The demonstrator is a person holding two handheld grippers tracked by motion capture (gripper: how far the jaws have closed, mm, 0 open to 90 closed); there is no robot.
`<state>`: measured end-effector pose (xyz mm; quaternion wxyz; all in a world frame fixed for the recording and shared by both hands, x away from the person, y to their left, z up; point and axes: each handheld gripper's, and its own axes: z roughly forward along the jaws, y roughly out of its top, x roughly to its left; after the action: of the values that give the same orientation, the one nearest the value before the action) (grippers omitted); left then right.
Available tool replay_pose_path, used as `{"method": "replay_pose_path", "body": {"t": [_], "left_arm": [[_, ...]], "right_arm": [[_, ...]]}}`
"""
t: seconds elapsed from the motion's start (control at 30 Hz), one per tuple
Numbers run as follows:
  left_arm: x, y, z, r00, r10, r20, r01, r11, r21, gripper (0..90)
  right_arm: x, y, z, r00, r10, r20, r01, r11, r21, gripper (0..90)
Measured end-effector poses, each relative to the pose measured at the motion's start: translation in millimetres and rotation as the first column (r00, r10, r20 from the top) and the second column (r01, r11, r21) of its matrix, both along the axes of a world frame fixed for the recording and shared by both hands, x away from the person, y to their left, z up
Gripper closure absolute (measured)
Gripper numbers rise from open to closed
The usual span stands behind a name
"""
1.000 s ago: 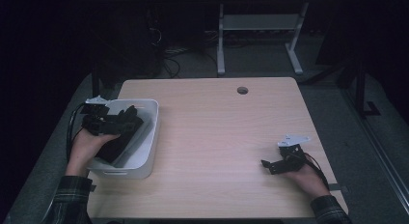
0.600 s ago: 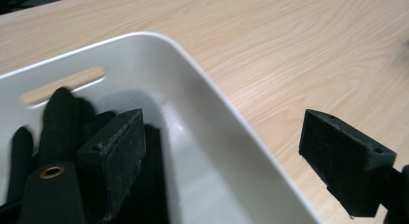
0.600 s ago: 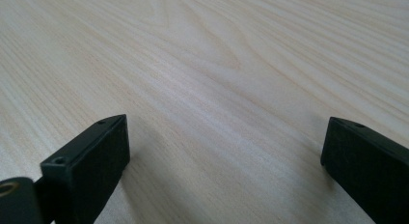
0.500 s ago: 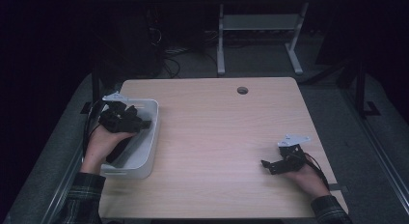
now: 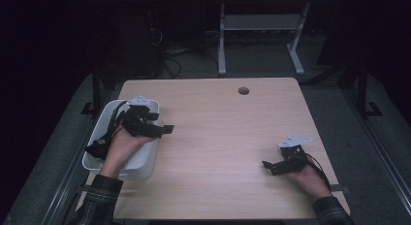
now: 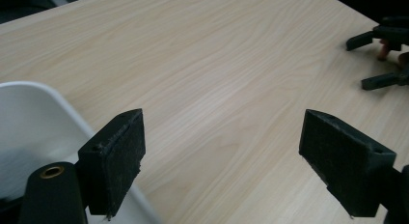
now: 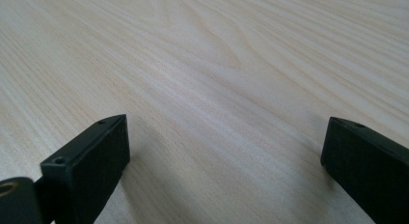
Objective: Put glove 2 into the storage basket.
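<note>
High view: bin point(image 5: 148, 159), white, sits at the surface's point(image 5: 223, 137) left edge; my left hand-held gripper point(image 5: 165, 130) hangs over its right rim, the right hand-held gripper point(image 5: 267, 166) rests well apart. Left gripper view: jaws wide apart, nothing between, bin wall point(image 6: 29, 122) below. Right gripper view: jaws apart over bare wood. I judge the bin light, stiff, slick; take the rim.

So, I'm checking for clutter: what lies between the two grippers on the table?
Bare wooden table in the high view: nothing lies between the left gripper, beside the white bin, and the right gripper.
</note>
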<state>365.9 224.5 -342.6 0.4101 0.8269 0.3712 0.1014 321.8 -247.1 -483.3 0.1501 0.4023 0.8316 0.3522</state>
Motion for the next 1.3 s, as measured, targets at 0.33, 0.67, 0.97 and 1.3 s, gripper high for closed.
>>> {"method": "replay_pose_path", "body": {"t": [0.33, 0.67, 0.97, 1.3], "left_arm": [[-8.8, -34.6, -18.0, 0.9987, -0.051, -0.004, 0.051, 0.9984, -0.024, 15.7], [-20.3, -64.4, -35.5, 0.9941, -0.108, 0.008, 0.108, 0.9937, -0.029, 15.7], [-30.8, -87.3, -56.7, 0.9882, -0.153, -0.006, 0.153, 0.9879, 0.023, 15.7], [-36.5, -96.5, -80.8, 0.9849, -0.172, -0.016, 0.173, 0.9833, 0.056, 15.1]], "right_arm": [[-0.1, 0.1, 0.0, 1.0, -0.001, -0.002, 0.001, 1.0, 0.001, 3.0], [-0.3, 0.3, 0.1, 1.0, -0.002, -0.004, 0.002, 1.0, 0.002, 2.9], [-0.5, 0.3, 0.0, 1.0, -0.001, -0.003, 0.001, 1.0, 0.001, 2.9], [-0.6, 0.4, 0.0, 1.0, -0.001, -0.003, 0.001, 1.0, 0.001, 2.9]]}}
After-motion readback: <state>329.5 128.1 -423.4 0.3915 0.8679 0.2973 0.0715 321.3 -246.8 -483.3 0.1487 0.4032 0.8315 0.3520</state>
